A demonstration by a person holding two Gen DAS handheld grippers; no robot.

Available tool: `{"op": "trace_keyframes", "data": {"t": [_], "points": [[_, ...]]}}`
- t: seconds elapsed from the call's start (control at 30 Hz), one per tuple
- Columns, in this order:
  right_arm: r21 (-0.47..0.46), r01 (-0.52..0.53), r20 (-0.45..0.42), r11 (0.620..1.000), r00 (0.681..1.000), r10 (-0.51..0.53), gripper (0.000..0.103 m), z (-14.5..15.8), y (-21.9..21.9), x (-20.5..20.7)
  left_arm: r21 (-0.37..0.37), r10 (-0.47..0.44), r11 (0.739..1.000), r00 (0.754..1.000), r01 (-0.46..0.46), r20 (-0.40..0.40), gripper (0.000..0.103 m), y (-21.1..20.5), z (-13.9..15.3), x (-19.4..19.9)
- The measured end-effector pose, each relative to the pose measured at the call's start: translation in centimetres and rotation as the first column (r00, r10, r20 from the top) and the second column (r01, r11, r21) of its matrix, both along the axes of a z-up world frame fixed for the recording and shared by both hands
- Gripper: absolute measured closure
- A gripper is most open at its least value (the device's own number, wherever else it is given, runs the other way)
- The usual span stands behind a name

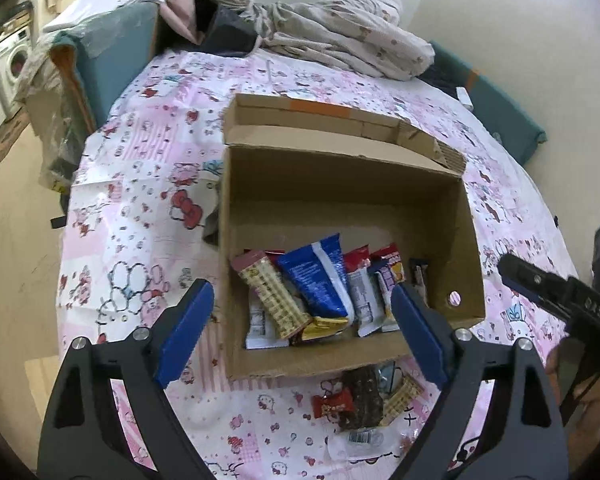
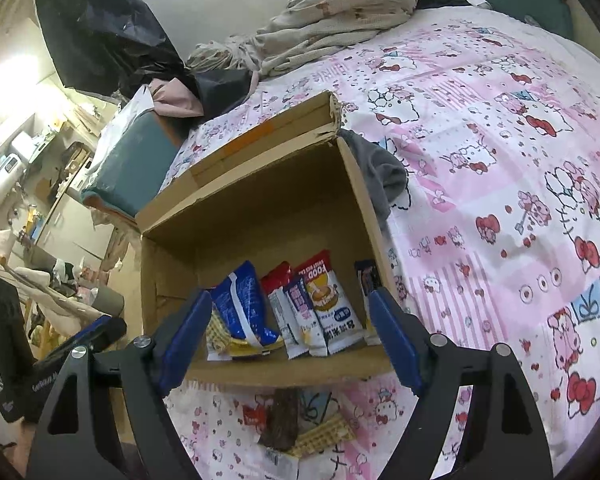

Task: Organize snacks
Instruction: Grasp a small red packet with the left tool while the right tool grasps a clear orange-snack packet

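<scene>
Over the box (image 1: 340, 208) I'm holding both grippers, left (image 1: 302, 332) and right (image 2: 290, 340), spread wide, pinching nothing; packs (image 1: 316, 280) are leaning along its near wall, and loose snacks (image 1: 364, 400) are lying on the sheet (image 1: 148, 200) just outside; they're looking light, crinkly, slippery, so I'm thinking grab mid-pack across the width; watching that cardboard rim, though there's plenty of room farther inside.

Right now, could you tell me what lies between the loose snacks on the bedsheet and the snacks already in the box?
Only the cardboard box's near wall separates the loose snacks from the packed snacks; the left wrist view shows it best.
</scene>
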State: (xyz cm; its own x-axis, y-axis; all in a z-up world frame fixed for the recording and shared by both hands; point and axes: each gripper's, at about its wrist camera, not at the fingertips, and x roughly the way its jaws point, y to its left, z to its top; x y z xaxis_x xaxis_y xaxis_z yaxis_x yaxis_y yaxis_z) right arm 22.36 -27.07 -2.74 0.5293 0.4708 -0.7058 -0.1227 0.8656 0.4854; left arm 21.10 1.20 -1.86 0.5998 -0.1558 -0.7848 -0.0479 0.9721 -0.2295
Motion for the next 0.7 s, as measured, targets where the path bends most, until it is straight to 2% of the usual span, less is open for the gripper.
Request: {"op": "trace_keyframes", "data": {"t": [0.2,0.7], "points": [[-0.023,-0.007,0.006,1.0,1.0,0.007,0.02,0.6,0.0,-1.8,0.003,0.024,1.0,1.0,-0.025,0.014,0.015,0.7,0.6,-1.7],[0.008,0.011,-0.114,1.0,0.993,-0.01,0.02,-1.5,-0.5,-6.3,-0.002,0.082,0.997,0.996,-0.082,-0.043,0.015,1.0,-0.3,-5.4]]}}
